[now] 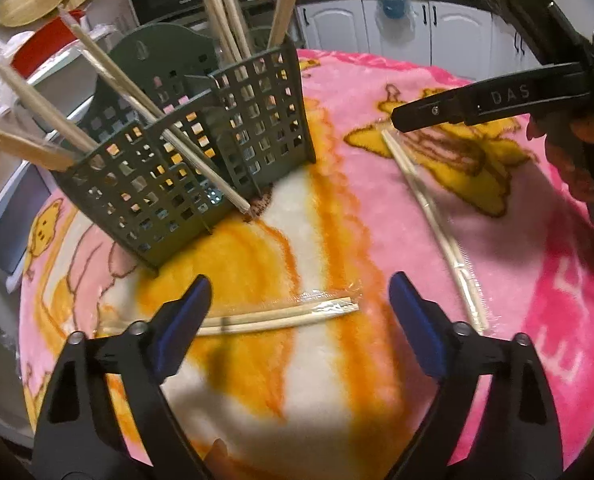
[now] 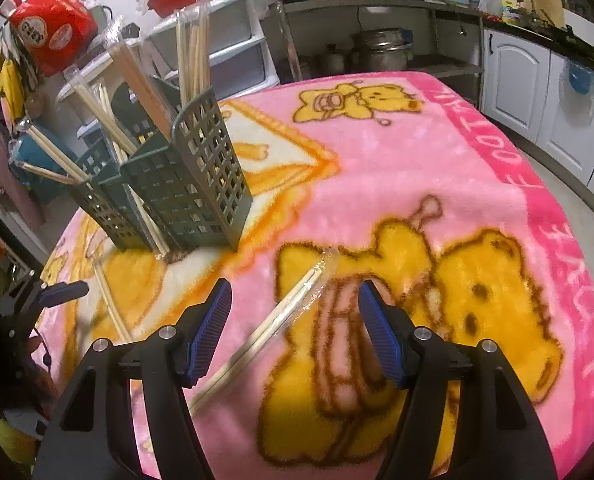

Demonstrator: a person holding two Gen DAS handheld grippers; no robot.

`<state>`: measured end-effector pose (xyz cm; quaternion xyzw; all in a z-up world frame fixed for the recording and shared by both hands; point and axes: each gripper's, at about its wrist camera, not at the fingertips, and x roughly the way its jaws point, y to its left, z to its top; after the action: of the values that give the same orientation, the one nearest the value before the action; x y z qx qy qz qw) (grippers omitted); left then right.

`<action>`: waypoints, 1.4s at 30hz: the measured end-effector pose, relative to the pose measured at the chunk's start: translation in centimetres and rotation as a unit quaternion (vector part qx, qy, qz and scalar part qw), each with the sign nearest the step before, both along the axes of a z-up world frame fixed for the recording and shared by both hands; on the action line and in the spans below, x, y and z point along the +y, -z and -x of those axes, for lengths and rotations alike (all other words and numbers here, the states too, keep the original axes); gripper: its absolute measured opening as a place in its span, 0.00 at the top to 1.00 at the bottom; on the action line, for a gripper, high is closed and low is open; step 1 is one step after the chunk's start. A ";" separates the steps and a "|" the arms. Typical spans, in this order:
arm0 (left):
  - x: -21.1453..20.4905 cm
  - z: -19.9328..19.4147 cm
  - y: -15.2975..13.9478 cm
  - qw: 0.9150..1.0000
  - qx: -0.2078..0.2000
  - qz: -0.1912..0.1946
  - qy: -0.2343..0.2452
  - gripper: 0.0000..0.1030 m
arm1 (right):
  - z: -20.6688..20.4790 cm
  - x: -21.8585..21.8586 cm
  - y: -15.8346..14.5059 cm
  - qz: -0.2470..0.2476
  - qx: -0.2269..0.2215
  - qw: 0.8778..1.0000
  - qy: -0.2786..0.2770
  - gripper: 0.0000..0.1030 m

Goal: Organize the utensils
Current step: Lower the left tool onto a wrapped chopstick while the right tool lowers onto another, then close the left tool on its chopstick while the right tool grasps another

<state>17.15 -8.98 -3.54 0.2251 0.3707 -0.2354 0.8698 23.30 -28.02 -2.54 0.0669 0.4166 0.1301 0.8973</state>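
Big picture first: a bench under a pink blanket (image 2: 437, 152), and on it, up and to the left of both tools, the green caddy (image 1: 201, 152), already bristling with wrapped chopsticks. One pair leans out across its front wall with its tip down on the blanket.

The step in hand, by my reading, is the pick-up of the last two loose pairs, one for each hand.

Left hand-held gripper (image 1: 299, 312): blue pads spread wide, nothing between them touching. The near pair (image 1: 281, 315) lies crosswise just ahead of the tips, its left end running under the left finger, its right end stopping short of the right pad. To take it, this gripper looks to need to drop lower and straddle the sticks before squeezing.

Right hand-held gripper (image 2: 295, 320): also spread, not pinching. The far pair (image 2: 293, 300) runs diagonally between its pads, from lower left up to the gap, apart from both pads. It seems better lined up; a short descent and a close should do.

The pairs themselves: pale wooden sticks, thin, sealed in clear crinkly sleeves that catch the light. Slippery film on soft pile, so a slip on closing is a risk.
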 end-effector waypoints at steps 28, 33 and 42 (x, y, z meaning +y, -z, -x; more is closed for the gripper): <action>-1.8 -1.0 1.4 0.997 0.061 0.008 0.054 0.93 | -5.3 -0.5 3.2 0.018 0.046 0.998 0.031 0.83; -1.3 -1.8 0.8 0.997 0.070 0.018 0.041 1.00 | -4.9 -1.0 2.8 0.003 0.038 0.999 0.034 0.93; 0.2 -2.0 -1.3 0.994 0.079 0.073 0.024 1.00 | -2.5 -0.8 -1.0 -0.029 -0.017 0.999 0.015 0.94</action>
<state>19.15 -8.80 -2.26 0.1506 0.4145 -0.2994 0.8461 25.76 -28.86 -1.56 0.0973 0.3966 0.1295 0.9036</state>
